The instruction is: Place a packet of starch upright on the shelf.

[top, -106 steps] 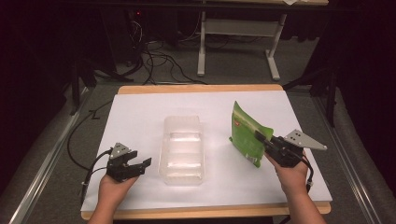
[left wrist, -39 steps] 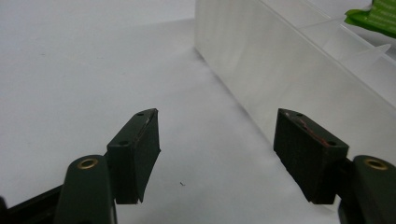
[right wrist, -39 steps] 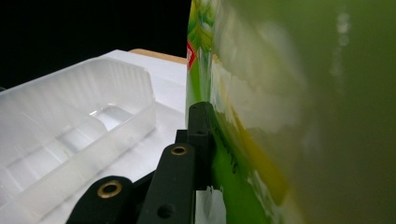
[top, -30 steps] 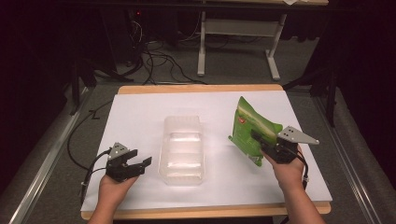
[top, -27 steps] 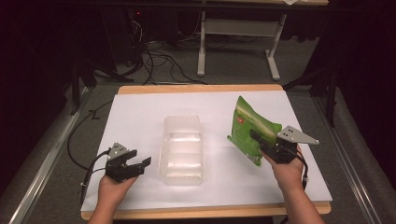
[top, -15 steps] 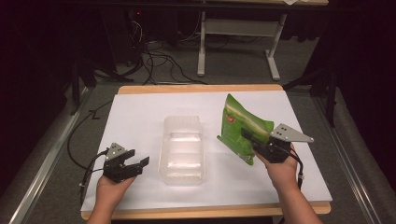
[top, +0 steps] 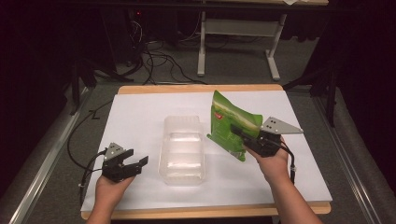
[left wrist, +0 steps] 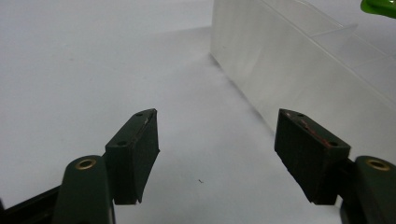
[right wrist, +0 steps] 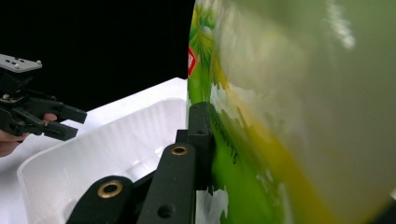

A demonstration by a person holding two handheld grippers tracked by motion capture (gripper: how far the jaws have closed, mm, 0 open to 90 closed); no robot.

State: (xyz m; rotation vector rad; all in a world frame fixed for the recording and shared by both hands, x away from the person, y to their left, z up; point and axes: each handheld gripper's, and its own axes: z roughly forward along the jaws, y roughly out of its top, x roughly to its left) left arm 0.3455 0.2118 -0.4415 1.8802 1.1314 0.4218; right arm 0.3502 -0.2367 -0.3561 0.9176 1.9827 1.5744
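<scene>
The right hand-held gripper (top: 238, 131) pinches a glossy green snack bag (top: 230, 124), held upright just right of the clear rectangular plastic tub (top: 183, 150) mid-bench. Left of the tub, the left hand-held gripper (top: 140, 163) rests with jaws spread, empty.

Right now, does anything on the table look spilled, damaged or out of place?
Nothing stands out. The right gripper holds the green bag up beside the clear tray, which looks intact; the left gripper is open.
</scene>
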